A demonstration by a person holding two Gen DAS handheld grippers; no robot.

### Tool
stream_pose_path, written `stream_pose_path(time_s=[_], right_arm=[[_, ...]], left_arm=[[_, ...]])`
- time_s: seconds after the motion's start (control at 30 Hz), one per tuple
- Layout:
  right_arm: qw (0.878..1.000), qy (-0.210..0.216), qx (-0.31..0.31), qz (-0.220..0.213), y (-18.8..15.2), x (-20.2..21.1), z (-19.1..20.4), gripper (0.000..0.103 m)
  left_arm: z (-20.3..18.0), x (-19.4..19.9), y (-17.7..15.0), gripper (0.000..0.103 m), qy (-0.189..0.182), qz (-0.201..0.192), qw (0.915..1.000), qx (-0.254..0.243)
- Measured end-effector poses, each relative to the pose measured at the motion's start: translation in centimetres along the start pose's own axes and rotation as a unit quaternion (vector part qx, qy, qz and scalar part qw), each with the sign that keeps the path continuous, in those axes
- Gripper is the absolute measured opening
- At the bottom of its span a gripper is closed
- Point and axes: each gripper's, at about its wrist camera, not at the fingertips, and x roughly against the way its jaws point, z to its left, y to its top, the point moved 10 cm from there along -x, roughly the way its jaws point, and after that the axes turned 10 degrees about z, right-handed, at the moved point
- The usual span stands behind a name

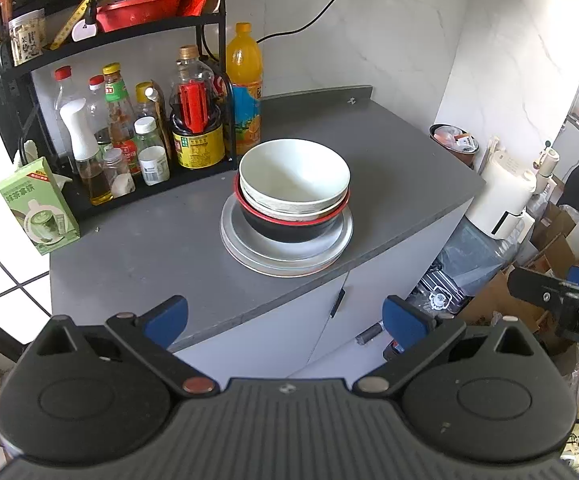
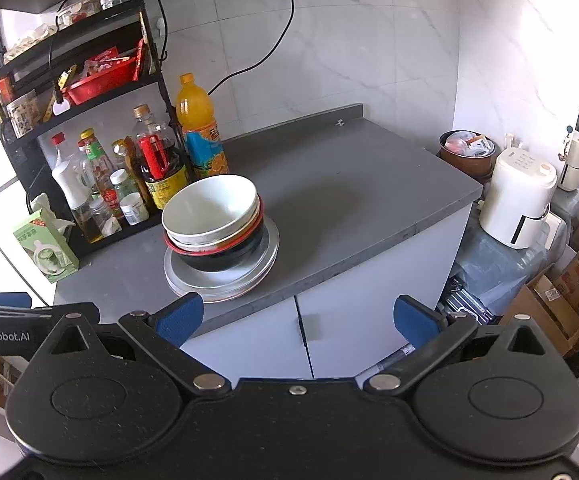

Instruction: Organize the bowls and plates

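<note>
Both sets of jaws stand wide apart and hold nothing. My left gripper (image 1: 285,318) and my right gripper (image 2: 299,320) both hang off the front edge of the counter (image 1: 149,248), short of the dishes and touching none of them.

The stack of dishes is my landmark. On top sits a white bowl (image 1: 294,178), nested in a second pale bowl, which sits in a black bowl with a red rim (image 1: 289,228). Under that lie two or so flat grey plates (image 1: 285,258), the lowest flat on the counter. From the left wrist view the stack is straight ahead of my left jaws and well beyond them; from the right wrist view it lies ahead and to the left of my right jaws.

Just behind and left of the stack stands an orange juice bottle (image 1: 245,84), with a dark soy sauce bottle (image 1: 196,120) beside it among other condiment bottles under a black rack (image 1: 101,36). Further left of the stack is a green box (image 1: 39,208). Right of the stack the counter is bare grey, and past its right end stands a white appliance (image 2: 523,196), lower than the counter.
</note>
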Motion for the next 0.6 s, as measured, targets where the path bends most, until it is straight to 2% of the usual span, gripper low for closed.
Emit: stream_pose_path(time_s=[0.6], right_arm=[[1.000, -0.009, 0.005, -0.007, 0.34, 0.18, 0.16, 0.102]], left_arm=[[-0.18, 0.13, 0.10, 0.103, -0.007, -0.006, 1.0000, 0.004]])
